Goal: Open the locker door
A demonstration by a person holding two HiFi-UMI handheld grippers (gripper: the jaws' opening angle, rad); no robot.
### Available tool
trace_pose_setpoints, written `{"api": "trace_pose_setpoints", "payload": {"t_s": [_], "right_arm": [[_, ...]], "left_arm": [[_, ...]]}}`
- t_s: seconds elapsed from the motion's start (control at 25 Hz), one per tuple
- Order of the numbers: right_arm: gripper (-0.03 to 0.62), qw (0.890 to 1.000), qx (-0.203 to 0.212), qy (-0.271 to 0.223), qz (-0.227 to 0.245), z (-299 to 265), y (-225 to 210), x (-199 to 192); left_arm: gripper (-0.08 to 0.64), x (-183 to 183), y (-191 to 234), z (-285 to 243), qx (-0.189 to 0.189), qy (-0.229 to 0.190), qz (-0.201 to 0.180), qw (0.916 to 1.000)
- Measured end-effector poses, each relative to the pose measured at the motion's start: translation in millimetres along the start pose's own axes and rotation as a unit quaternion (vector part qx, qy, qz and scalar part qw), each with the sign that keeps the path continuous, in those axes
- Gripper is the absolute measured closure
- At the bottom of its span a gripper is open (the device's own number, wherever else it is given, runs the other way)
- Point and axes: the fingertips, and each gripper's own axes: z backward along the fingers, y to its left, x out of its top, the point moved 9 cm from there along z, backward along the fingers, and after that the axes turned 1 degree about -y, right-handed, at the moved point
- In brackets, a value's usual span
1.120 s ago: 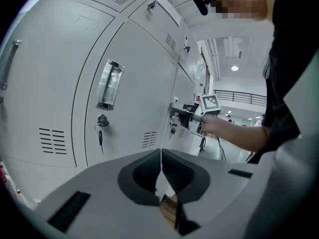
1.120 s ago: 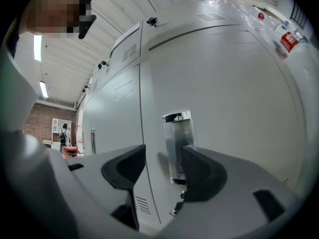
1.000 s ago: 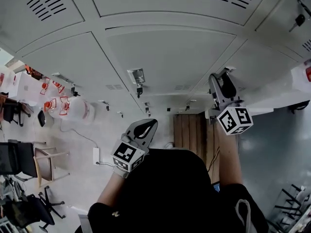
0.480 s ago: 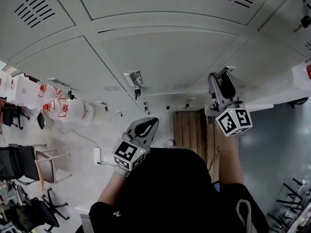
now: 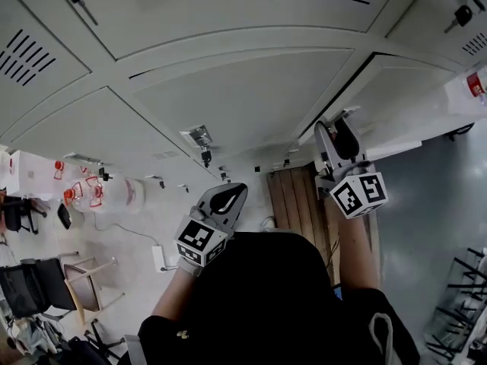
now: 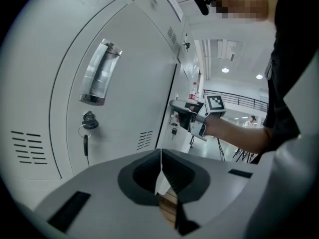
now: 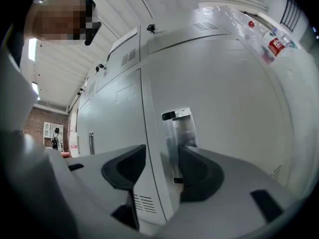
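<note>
Floor's a pale shiny one on the left side, with a white power strip lying on it, a few big clear water jugs with red caps next to a white table, and a dark-seated chair nearby. Over on the right it turns to a darker grey floor, with some brown wood boards in between. Round ceiling lights are on above a dark railing, and there's a brick wall at the far end.

Bright even indoor light, blown-out ceiling lamps, soft shading on locker door; fisheye bend, black corners.
</note>
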Motion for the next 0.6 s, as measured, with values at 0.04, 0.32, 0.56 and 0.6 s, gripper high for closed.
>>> {"api": "trace_pose_setpoints", "payload": {"t_s": [0.04,0.32,0.56,0.6], "right_arm": [[0.378,1.000,-0.004,0.000,0.001,4.2,1.0,-0.1],[0.456,0.999,-0.034,-0.002,-0.005,43.2,0.9,0.9],[0.449,0.998,-0.053,-0.014,-0.002,79.6,1.4,1.7],[0.449,0.998,-0.057,-0.016,-0.003,85.6,1.0,1.7]], "left_arm": [[0.535,0.8,0.5,-3.0,-0.009,0.002,-0.002,1.0000],[0.535,6.2,-3.8,-31.9,-0.087,0.022,-0.019,0.9958],[0.535,11.1,-16.5,-60.9,-0.155,0.040,-0.037,0.9864],[0.535,11.9,-19.0,-65.2,-0.165,0.042,-0.039,0.9847]]}}
